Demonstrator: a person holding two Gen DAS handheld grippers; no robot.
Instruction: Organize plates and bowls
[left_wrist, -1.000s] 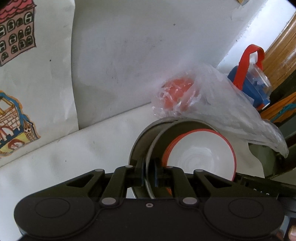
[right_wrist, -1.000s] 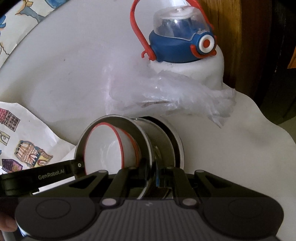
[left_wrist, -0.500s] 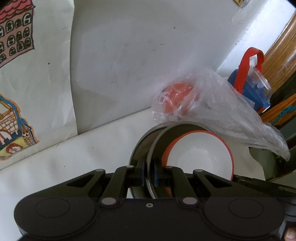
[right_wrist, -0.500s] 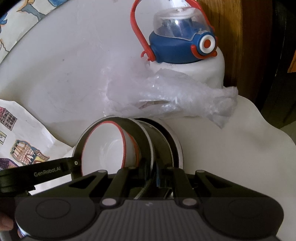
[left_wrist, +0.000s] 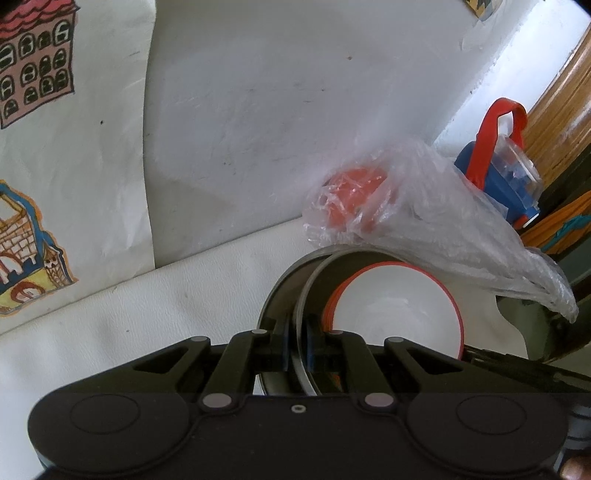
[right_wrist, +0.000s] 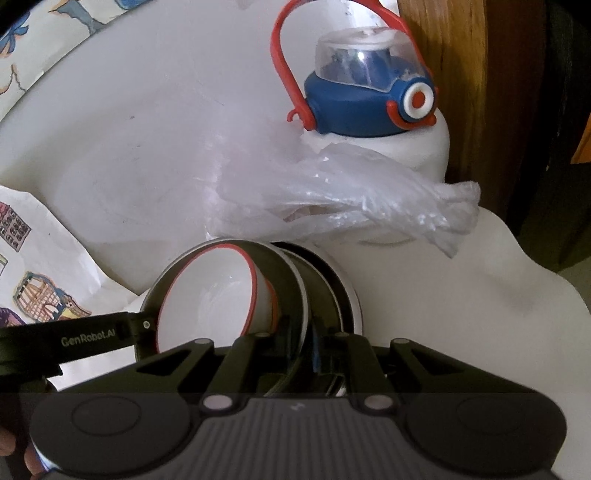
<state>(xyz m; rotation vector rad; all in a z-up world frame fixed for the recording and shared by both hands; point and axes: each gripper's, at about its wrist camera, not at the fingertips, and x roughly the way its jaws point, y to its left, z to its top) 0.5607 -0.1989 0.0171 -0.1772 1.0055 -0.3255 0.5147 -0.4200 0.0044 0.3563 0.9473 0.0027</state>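
A stack of steel plates (left_wrist: 347, 254) carries nested white bowls with red rims (left_wrist: 399, 310) and is tilted above the white surface. My left gripper (left_wrist: 297, 343) is shut on the near rim of the upper steel plate. From the opposite side, my right gripper (right_wrist: 310, 339) is shut on the rim of the same steel plates (right_wrist: 288, 273), and the white bowls (right_wrist: 207, 295) lie to its left. The left gripper's black body (right_wrist: 74, 339) reaches in at the left of the right wrist view. The plates' undersides are hidden.
A crumpled clear plastic bag (left_wrist: 424, 210) (right_wrist: 332, 192) with something red inside lies just beyond the stack. Behind it stands a white bottle with a blue lid and red strap (left_wrist: 506, 173) (right_wrist: 369, 96). Drawn paper sheets (left_wrist: 37, 184) (right_wrist: 33, 291) sit left; a wooden panel (right_wrist: 443, 55) stands right.
Both grippers and the stack have edged slightly toward the bag and bottle, which now sit lower and larger in view. Both grips are unchanged.
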